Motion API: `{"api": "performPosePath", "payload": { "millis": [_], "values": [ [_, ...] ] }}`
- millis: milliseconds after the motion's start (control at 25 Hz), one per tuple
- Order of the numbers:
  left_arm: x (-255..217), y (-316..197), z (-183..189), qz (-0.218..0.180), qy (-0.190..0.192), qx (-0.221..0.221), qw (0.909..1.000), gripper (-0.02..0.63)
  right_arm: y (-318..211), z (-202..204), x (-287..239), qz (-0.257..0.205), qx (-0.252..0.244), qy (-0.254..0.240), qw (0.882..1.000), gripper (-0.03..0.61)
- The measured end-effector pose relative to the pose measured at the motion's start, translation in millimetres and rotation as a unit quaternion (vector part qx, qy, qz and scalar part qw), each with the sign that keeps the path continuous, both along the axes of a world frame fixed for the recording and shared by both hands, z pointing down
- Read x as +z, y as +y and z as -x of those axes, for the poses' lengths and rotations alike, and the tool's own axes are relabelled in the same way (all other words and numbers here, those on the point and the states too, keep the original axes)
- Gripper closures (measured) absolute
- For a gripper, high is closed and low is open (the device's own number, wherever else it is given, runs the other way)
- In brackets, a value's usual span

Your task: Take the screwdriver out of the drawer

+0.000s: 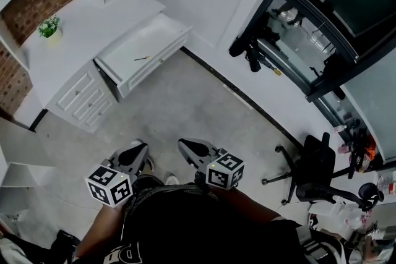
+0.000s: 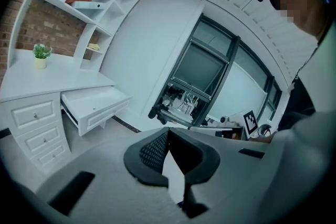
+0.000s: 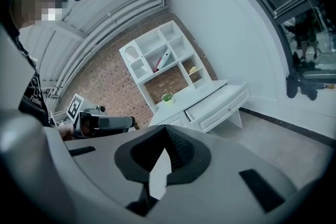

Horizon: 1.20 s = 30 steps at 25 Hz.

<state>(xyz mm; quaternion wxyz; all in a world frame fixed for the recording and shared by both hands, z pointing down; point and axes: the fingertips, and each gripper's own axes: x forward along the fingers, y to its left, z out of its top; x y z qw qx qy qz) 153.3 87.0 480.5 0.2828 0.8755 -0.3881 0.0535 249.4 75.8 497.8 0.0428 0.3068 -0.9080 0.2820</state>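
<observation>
Standing well apart from the open drawer (image 1: pixel 158 34) where the screwdriver (image 1: pixel 142 58) lies, left claw (image 1: pixel 133 154) and right claw (image 1: pixel 192 148) both closed, empty. Best step closer, open one claw, descend across its handle.

I see the screwdriver (image 1: pixel 142 59), thin with a yellowish handle, lying flat near the middle of the white drawer (image 1: pixel 159 39), which stands pulled fully open.
</observation>
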Motion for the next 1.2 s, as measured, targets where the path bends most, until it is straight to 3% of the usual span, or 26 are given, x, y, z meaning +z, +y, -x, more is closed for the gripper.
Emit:
{"api": "performPosePath", "payload": {
  "millis": [280,480,720,960,1200],
  "values": [
    [-8,-48,8,-0.018,0.011,0.007,0.9998,0.598,-41,12,0,-0.002,0.002,0.018,1.000,0.577],
    [10,-82,40,-0.001,0.014,-0.013,0.9998,0.598,-77,41,4,-0.005,-0.020,0.044,0.999,0.577],
    [-3,-140,77,-0.016,0.018,-0.025,0.9994,0.598,-133,75,-4,-0.013,-0.030,0.062,0.998,0.577],
    [9,-184,115,0.014,0.002,-0.011,0.9998,0.598,-178,110,-10,-0.023,-0.033,0.081,0.996,0.577],
    [4,-227,159,0.001,0.008,-0.008,0.9999,0.598,-225,148,-3,-0.018,-0.032,0.097,0.995,0.577]
  ]
}}
